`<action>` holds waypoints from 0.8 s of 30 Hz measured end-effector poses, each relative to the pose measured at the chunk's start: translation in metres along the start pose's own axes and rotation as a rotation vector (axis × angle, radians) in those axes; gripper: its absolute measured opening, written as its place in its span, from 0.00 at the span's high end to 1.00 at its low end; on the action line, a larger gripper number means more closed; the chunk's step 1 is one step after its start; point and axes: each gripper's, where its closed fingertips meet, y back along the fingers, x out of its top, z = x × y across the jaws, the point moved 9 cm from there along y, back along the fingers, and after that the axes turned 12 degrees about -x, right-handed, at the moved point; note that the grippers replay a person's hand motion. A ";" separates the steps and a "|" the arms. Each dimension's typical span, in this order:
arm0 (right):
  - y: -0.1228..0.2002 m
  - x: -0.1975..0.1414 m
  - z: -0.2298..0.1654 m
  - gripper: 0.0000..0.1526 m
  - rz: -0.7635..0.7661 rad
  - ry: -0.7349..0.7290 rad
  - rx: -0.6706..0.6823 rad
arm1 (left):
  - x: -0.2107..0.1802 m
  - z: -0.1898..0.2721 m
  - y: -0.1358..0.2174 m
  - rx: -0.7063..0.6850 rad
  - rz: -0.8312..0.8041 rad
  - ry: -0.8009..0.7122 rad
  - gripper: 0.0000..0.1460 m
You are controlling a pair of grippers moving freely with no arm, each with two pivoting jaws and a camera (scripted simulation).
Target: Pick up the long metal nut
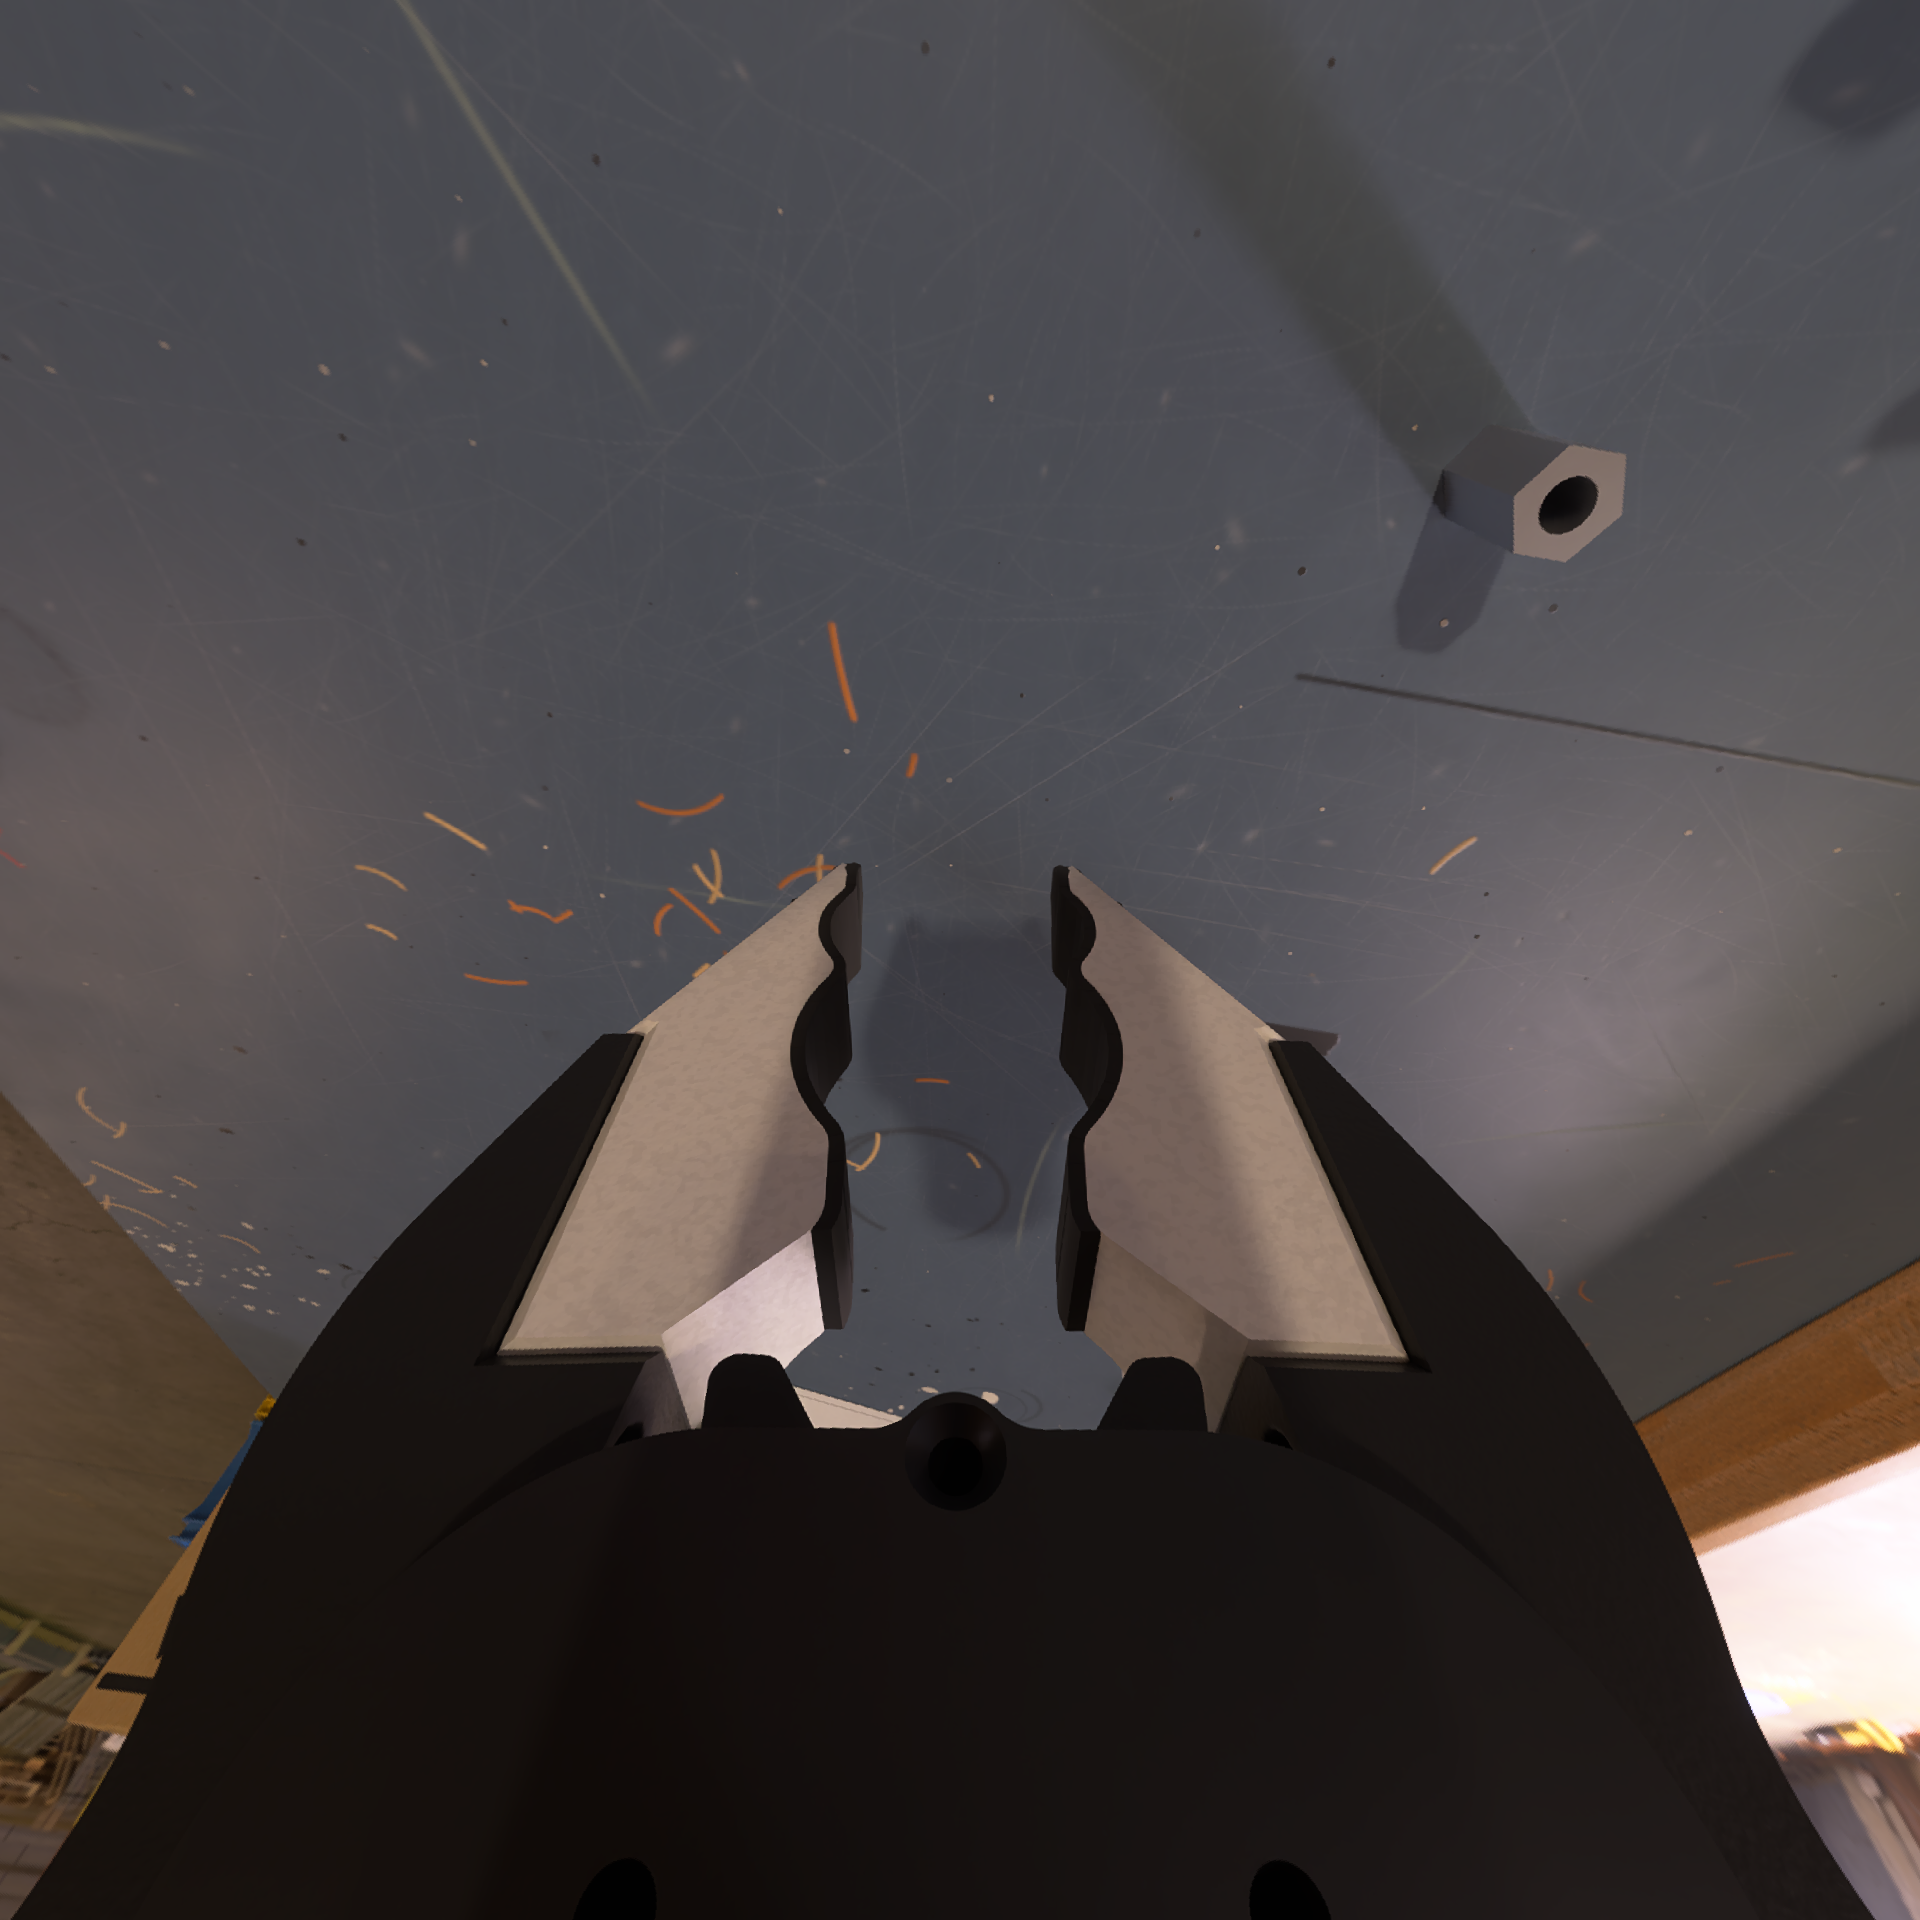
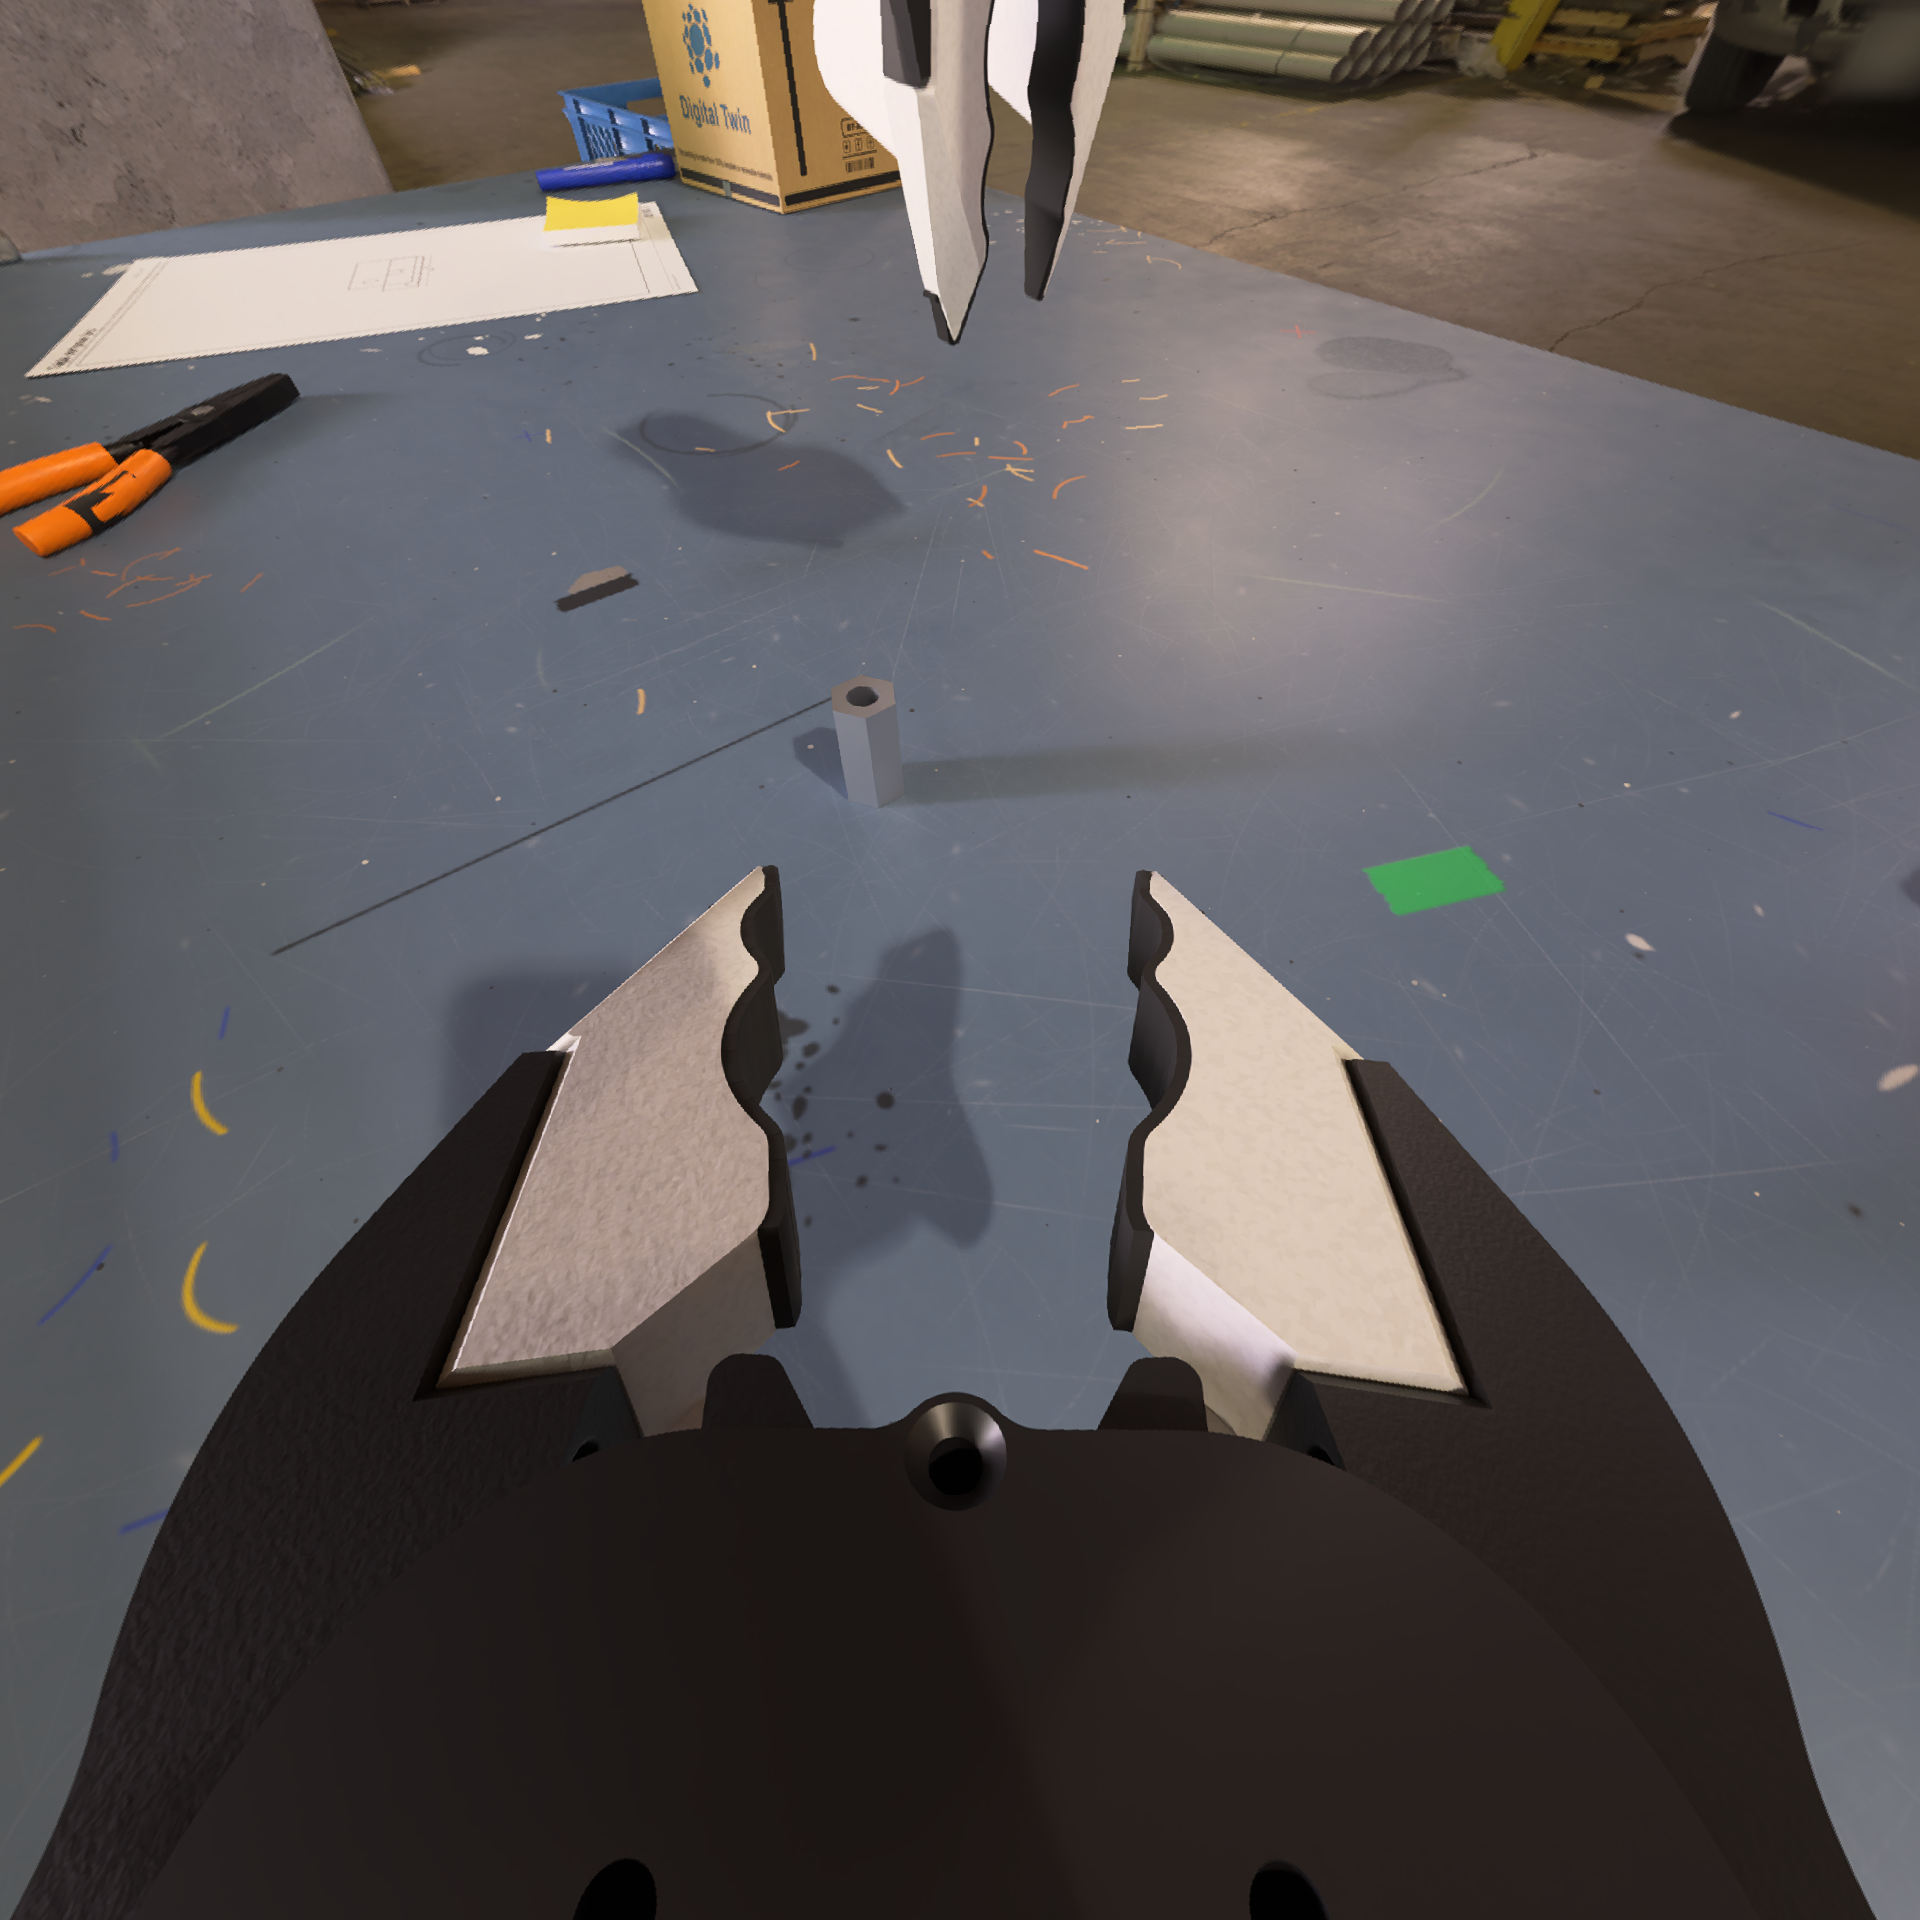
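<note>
The right gripper [image 2: 956, 873] hangs low over the scratched blue-grey desk [image 2: 1351, 644], its two pale, black-lined fingers spread wide with nothing between them. Directly ahead of the fingertips, apart from them and out on the desk's open middle, the long metal nut [image 2: 865, 740] stands upright on one hexagonal end, its bore facing up and a thin dark line in the surface running off from its base. A green patch of tape [image 2: 1433, 879] lies flat on the desk just off the gripper's right finger.

Beyond the nut, the left gripper [image 2: 992, 312] points steeply down over a scatter of orange shavings [image 2: 977, 457], clear of the surface; in its own wrist view its fingers [image 1: 727, 1091] are parted and empty, with bare desk showing through the gap. From there the nut [image 1: 1538, 499] sits up and to the right, well apart from the fingertips.

Toward the desk's left edge lie orange-handled pliers [image 2: 125, 468], and between them and the nut a small grey-and-black scrap [image 2: 597, 587]. Along the far edge a large white sheet [image 2: 364, 286] lies flat with a yellow pad [image 2: 590, 213] on its far right corner, and a blue marker [image 2: 603, 171] lies behind that. At the far corner stands a cardboard box [image 2: 764, 114] with a blue crate [image 2: 613, 120] just to its left.
</note>
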 end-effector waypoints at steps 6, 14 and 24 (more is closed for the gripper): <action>0.001 0.000 0.001 0.56 0.002 -0.002 -0.002 | -0.011 0.011 0.036 0.125 0.220 -0.030 0.70; 0.001 0.000 0.003 0.56 -0.001 -0.001 -0.009 | -0.038 0.084 0.016 0.354 0.672 -0.141 0.56; 0.001 0.001 0.004 0.56 0.000 0.007 -0.015 | -0.015 0.093 -0.078 0.088 0.350 -0.405 0.62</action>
